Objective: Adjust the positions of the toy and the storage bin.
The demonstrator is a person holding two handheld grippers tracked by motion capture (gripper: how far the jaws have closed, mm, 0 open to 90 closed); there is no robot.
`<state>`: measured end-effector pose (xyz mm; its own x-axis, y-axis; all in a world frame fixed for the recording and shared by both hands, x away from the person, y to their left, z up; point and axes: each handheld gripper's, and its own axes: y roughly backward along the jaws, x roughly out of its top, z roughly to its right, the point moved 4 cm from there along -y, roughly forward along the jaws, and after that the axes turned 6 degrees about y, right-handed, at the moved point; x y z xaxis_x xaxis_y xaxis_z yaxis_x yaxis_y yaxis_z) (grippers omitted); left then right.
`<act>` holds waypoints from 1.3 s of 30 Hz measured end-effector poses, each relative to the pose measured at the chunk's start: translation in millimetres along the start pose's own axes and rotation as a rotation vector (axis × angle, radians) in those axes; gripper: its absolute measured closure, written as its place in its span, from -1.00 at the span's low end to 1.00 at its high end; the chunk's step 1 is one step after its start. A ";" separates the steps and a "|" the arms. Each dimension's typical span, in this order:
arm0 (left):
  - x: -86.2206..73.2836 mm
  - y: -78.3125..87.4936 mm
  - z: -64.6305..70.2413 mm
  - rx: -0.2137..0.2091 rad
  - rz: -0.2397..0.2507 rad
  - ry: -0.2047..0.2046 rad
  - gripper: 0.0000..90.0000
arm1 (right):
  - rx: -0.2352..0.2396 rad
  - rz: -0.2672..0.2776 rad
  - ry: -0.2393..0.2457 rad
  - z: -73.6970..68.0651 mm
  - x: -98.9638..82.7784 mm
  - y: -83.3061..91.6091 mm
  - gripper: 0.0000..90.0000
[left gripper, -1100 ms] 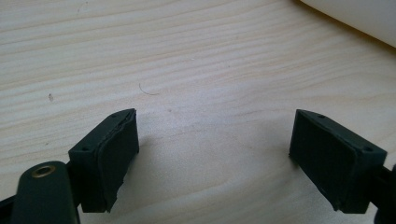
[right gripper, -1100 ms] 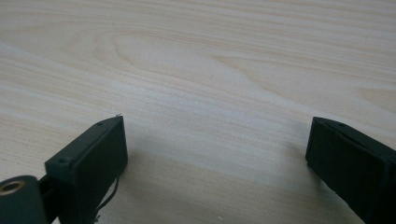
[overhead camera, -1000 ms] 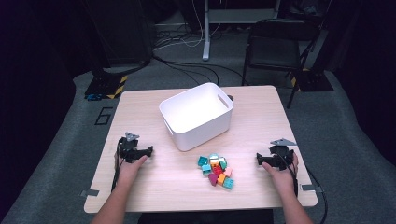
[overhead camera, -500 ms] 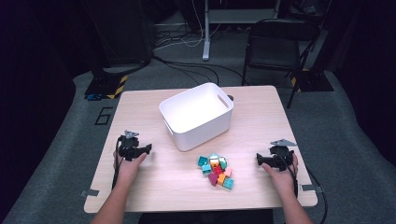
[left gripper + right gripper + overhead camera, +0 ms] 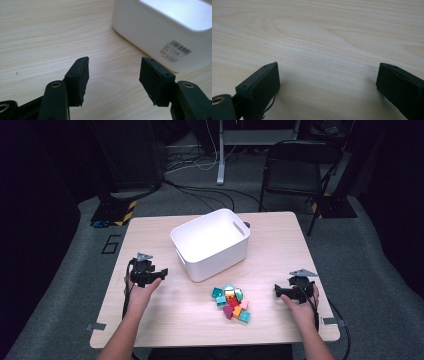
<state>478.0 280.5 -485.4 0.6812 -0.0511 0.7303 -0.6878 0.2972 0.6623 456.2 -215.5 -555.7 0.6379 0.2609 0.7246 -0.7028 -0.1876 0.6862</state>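
A white plastic bin (image 5: pixel 215 262) stands on the wooden table (image 5: pixel 280 245), set at an angle. Several small coloured bricks (image 5: pixel 231 302) lie in a heap in front of it. My left gripper (image 5: pixel 162 271) hovers over the table's left side, pointing right toward the bin. In the left gripper view the left gripper (image 5: pixel 113 75) has its jaws apart with nothing between them. They have just been closing partway, and the bin's labelled wall (image 5: pixel 160 32) is close ahead. My right gripper (image 5: pixel 276 291) rests right of the bricks, pointing left. In the right gripper view the right gripper (image 5: pixel 328 82) is wide open over bare wood.
A black folding chair (image 5: pixel 292 167) stands beyond the table's far right corner. Cables (image 5: pixel 200 195) run across the grey floor behind the table. Bare wood lies between each gripper and the brick heap.
My left hand has lifted its gripper a little off the table. The right hand, the bin and the bricks have stayed where they were.
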 end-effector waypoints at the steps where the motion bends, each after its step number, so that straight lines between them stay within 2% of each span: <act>1: 3.0 1.9 3.1 -0.003 0.005 0.001 -0.11 | 0.000 0.000 0.000 0.0 0.0 0.0 -0.91; 10: 29.0 17.8 19.6 -0.050 0.053 -0.002 -0.11 | 0.001 0.000 0.003 0.2 0.1 -0.2 -0.91; 17: 47.5 25.7 28.4 -0.044 0.071 -0.010 -0.11 | 0.000 -0.002 0.003 0.0 0.3 -0.4 -0.92; 27: 73.3 33.0 45.8 -0.067 0.101 -0.033 -0.11 | -0.001 -0.005 0.001 -0.2 0.3 -0.3 -0.92; 32: 80.6 28.1 55.4 -0.076 0.092 -0.040 -0.14 | 0.000 -0.005 0.001 -0.2 0.3 -0.4 -0.92; 36: 79.6 19.0 59.3 -0.077 0.062 -0.053 -0.14 | 0.000 -0.005 0.001 -0.3 0.3 -0.4 -0.92; 39: 77.6 11.8 61.6 -0.077 0.050 -0.043 -0.14 | 0.001 -0.003 0.004 -0.2 0.4 -0.5 -0.92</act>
<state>507.2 221.4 -410.6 0.6340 -0.0750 0.7697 -0.6980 0.3730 0.6113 456.7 -215.1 -555.8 0.6388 0.2654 0.7221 -0.7004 -0.1876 0.6886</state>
